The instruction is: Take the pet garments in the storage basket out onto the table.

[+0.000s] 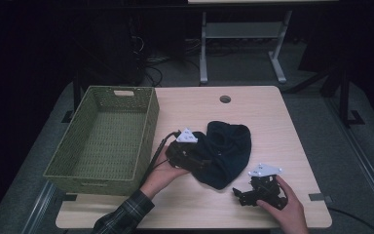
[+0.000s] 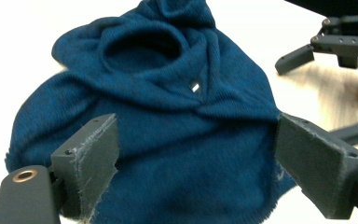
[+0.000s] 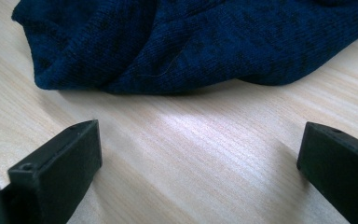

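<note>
Dark room space is surrounding a pale wooden surface (image 1: 272,146), with a desk frame standing on the floor beyond its far edge. Sitting on the left part of the surface is a green woven basket (image 1: 146,126), and nothing is lying inside it. Right of the basket, near the middle, a dark blue knitted garment (image 1: 226,146) is lying crumpled in a loose heap, its neck opening facing up.

Judging from this, the work looks barely begun: the garment is not yet gripped or lifted, and if it is meant for the basket, the whole carry is still ahead.

A person's left hand is holding the left claw (image 1: 199,163) at the garment's left edge. In the left gripper view its jaws are standing wide apart, with the garment (image 2: 168,121) spreading between and beyond them; whether the fingertips (image 2: 93,149) are touching the cloth I cannot tell. The right claw (image 1: 241,195) is resting low on the surface at the near right, just beside the garment's near edge but apart from it. In the right gripper view its jaws are also standing wide, with bare wood (image 3: 205,154) between them and the garment's hem (image 3: 168,56) lying a little farther ahead.
</note>
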A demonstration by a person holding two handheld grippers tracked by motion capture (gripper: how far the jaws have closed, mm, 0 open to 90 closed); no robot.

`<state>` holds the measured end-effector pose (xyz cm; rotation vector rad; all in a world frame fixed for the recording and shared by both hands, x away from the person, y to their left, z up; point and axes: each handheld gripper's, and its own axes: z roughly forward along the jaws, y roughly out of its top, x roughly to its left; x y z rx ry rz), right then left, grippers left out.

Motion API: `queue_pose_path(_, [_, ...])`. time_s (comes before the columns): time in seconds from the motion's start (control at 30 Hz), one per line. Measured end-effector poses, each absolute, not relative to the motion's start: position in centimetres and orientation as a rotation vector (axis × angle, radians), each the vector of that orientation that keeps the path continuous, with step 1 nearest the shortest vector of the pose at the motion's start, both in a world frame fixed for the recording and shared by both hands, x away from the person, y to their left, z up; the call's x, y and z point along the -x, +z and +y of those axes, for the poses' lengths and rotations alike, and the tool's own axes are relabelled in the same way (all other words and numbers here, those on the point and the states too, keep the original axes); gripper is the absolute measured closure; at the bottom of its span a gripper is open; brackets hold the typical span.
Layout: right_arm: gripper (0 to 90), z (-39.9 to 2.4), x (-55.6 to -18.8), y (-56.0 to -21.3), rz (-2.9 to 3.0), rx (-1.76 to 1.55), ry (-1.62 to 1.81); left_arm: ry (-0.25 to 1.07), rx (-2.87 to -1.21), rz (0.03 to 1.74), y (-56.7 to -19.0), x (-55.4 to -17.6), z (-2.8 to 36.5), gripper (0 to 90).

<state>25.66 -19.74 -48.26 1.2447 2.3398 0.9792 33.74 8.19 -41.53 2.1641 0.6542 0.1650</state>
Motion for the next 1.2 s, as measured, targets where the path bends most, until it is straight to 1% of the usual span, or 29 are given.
queue_pose_path(0.17, [0.0, -19.7, -25.7, -48.3, 2.340, -1.244, 0.979, 0.175, -2.179, 0.663, -42.2, -32.4, 9.2, 13.8])
queue_pose_path(0.47, [0.0, -19.7, -25.6, -48.3, 2.340, -1.246, 0.979, 0.150, -2.228, 0.709, -44.3, -30.3, 10.3, 13.8])
queue_pose_path(0.63, [0.0, -19.7, -25.6, -48.3, 2.341, -1.246, 0.979, 0.177, -2.274, 0.742, -45.6, -28.9, 11.0, 13.8])
queue_pose_path(0.77, [0.0, -19.7, -25.6, -48.3, 2.340, -1.246, 0.979, 0.152, -2.279, 0.768, -46.5, -28.6, 11.5, 13.7])
queue_pose_path(0.93, [0.0, -19.7, -25.6, -48.3, 2.340, -1.245, 0.979, 0.220, -2.284, 0.734, -47.2, -28.5, 11.7, 13.2])
queue_pose_path(1.0, [0.0, -19.7, -25.6, -48.3, 2.340, -1.246, 0.979, 0.272, -2.283, 0.698, -47.5, -28.3, 11.7, 13.2])
queue_pose_path(1.2, [0.0, -19.7, -25.6, -48.3, 2.340, -1.246, 0.979, 0.285, -2.258, 0.681, -47.8, -28.2, 11.7, 12.8])
